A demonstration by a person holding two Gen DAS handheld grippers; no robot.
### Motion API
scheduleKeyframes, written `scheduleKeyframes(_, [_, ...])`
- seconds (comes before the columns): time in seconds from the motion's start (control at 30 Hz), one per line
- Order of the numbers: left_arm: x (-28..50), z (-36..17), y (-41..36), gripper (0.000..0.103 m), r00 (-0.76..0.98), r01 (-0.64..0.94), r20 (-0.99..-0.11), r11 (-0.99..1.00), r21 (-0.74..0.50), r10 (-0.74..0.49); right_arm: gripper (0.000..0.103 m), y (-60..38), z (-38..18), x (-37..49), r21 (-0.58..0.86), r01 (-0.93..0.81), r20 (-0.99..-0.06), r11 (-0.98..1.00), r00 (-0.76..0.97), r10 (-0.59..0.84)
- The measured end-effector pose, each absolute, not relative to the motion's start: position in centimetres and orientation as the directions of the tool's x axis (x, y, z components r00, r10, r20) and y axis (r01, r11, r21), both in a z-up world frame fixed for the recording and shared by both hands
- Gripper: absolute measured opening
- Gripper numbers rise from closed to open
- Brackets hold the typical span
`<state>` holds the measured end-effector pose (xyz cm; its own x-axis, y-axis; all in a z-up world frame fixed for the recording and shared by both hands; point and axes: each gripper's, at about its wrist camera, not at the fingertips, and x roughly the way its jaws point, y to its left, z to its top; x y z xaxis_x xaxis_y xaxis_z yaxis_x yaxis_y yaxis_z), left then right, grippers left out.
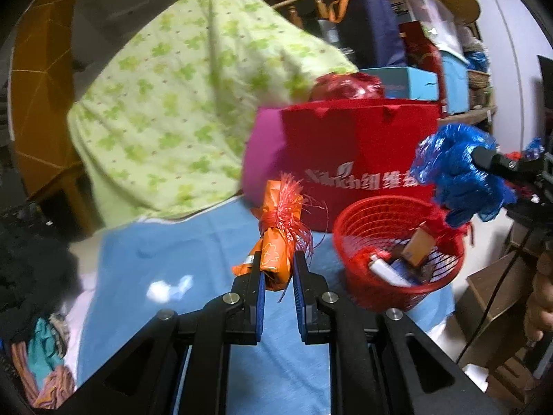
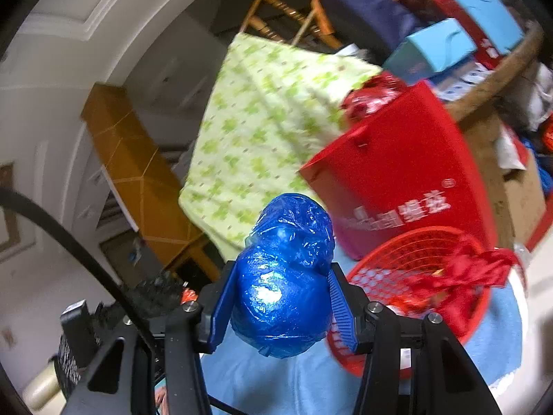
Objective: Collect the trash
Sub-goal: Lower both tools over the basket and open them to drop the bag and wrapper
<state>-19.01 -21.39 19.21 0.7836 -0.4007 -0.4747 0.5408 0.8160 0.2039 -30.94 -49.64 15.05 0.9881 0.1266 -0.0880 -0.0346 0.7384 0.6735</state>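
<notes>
Orange wrapper (image 1: pixel 276 259), tied with red raffia, is pinched between the jaws of my left gripper (image 1: pixel 278 278). I hold it just left of the red basket (image 1: pixel 366 287) and clear of the blue cloth (image 1: pixel 179 269) that the basket stands on. My right gripper (image 2: pixel 281 306) has its jaws clamped on a blue plastic bag (image 2: pixel 283 276), balled up and bulging out past both pads. In the left wrist view I see that bag (image 1: pixel 459 173) above the basket's right rim, not touching it. Inside the basket I see a brown box (image 1: pixel 418 245), a white item (image 1: pixel 387 271) and red film (image 2: pixel 459 273) draped over the rim. Behind the basket stands a red paper bag (image 1: pixel 359 152); left of that bag hangs a green patterned sheet (image 1: pixel 179 103).
</notes>
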Motion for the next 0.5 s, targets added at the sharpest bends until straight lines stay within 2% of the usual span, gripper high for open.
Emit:
scheduleKeyframes(0.3, [-17.6,18.4,-28.9,0.016,0.641,0.703,-0.532,0.701,0.119,-0.553,0.055,-56.1,11.9,-32.3,0.758,0.115,-0.140,0.642,0.990,-0.013])
scheduleKeyframes(0.5, [-16.1,16.0,-34.4,0.019,0.547,0.762,-0.593,0.645,0.060,-0.590,0.057,-58.3,9.2,-31.1,0.772,0.201,-0.230,0.603,0.973,-0.030])
